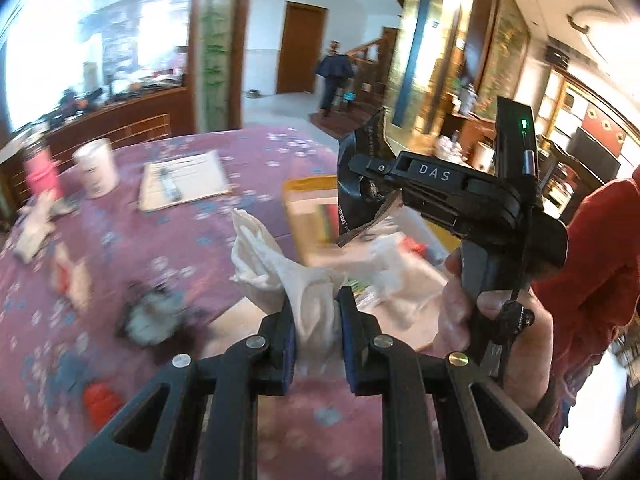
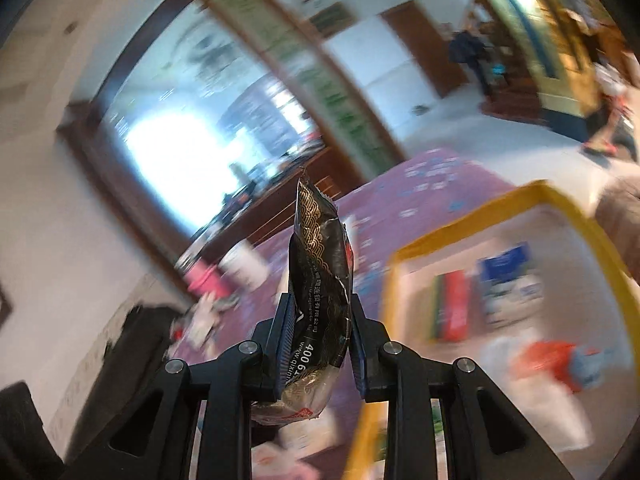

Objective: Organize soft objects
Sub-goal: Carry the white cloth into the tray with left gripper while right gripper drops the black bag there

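My left gripper (image 1: 318,328) is shut on a crumpled white cloth (image 1: 272,268), held above the purple flowered tablecloth (image 1: 120,240). To its right a hand (image 1: 480,312) carries my right gripper (image 1: 370,204), which is shut on a black packet (image 1: 360,160). In the right wrist view the right gripper (image 2: 318,344) pinches that black packet (image 2: 320,280) with gold wave print and white lettering, standing upright between the pads. A yellow-rimmed box (image 2: 560,208) lies to the right below it, with soft items inside. The same yellow-rimmed box (image 1: 308,188) shows behind the cloth.
On the table stand a white cup (image 1: 98,168), a pink container (image 1: 40,172), a paper sheet (image 1: 184,184), a small red object (image 1: 100,400) and a grey furry thing (image 1: 152,320). A person (image 1: 334,76) stands far off by a door. A red sleeve (image 1: 600,260) is at right.
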`<state>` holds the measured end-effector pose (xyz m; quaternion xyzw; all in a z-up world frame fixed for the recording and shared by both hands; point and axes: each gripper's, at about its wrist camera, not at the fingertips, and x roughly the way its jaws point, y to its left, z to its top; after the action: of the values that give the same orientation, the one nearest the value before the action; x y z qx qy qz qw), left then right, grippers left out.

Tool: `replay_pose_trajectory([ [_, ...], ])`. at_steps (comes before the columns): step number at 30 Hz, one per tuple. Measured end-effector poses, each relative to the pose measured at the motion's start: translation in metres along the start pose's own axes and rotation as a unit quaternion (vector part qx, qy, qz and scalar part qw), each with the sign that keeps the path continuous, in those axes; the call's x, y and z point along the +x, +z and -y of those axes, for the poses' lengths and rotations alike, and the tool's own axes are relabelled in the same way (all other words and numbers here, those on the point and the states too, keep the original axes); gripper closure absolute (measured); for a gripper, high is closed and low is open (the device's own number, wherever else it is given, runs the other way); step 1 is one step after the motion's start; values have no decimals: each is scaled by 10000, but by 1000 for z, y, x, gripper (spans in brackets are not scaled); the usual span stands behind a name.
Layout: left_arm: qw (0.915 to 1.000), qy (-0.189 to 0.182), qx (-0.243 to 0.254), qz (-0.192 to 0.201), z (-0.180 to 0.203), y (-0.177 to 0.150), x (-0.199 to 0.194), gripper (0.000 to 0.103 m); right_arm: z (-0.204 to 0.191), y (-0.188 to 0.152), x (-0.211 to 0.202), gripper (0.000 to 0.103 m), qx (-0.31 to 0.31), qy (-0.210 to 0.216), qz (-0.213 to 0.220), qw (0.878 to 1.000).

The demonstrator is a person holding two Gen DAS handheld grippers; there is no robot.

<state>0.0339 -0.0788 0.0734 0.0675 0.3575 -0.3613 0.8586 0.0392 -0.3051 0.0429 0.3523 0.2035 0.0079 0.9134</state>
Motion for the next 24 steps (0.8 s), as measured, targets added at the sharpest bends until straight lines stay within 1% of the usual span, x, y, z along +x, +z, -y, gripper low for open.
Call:
replay_pose_trajectory([
  [1, 9998, -163, 62, -118, 9, 7, 13, 85, 11, 4, -5, 76, 160, -45, 53, 9998],
  [3, 9989, -306, 137, -320, 23, 15, 36, 85, 38, 14, -15, 76, 555, -175, 175, 9982],
  [5, 9978, -428, 186, -475, 32, 20, 55, 85, 58, 19, -21, 76, 823, -305, 219, 9959],
  [6, 9973, -440, 194, -553, 37, 23, 66, 85, 68, 21, -25, 76, 952, -457, 253, 9941],
  [9, 9946, -570, 289, -819, 48, 29, 103, 85, 80, 26, -25, 76, 1011, -955, 262, 9899],
  [11, 9932, -476, 267, -1031, 51, 30, 131, 85, 88, 27, -23, 76, 1081, -1187, 182, 9869],
  [14, 9908, -471, 142, -1258, 52, 30, 160, 85, 99, 29, -19, 76, 1080, -1562, -35, 9818],
  [16, 9896, -465, 37, -1361, 51, 27, 174, 85, 99, 29, -11, 76, 968, -1768, -235, 9792],
  [19, 9888, -405, -42, -1437, 48, 25, 182, 84, 93, 30, 5, 74, 767, -1924, -489, 9771],
  [21, 9902, -326, -44, -1358, 46, 25, 181, 77, 84, 27, 9, 74, 662, -1922, -554, 9775],
  [22, 9908, -327, -46, -1313, 45, 26, 178, 69, 80, 23, 10, 73, 601, -1897, -561, 9784],
  [23, 9915, -324, -48, -1262, 44, 27, 175, 63, 77, 23, 10, 70, 567, -1886, -559, 9788],
  [24, 9922, -312, -45, -1210, 44, 27, 172, 60, 77, 21, 11, 66, 577, -1883, -543, 9789],
])
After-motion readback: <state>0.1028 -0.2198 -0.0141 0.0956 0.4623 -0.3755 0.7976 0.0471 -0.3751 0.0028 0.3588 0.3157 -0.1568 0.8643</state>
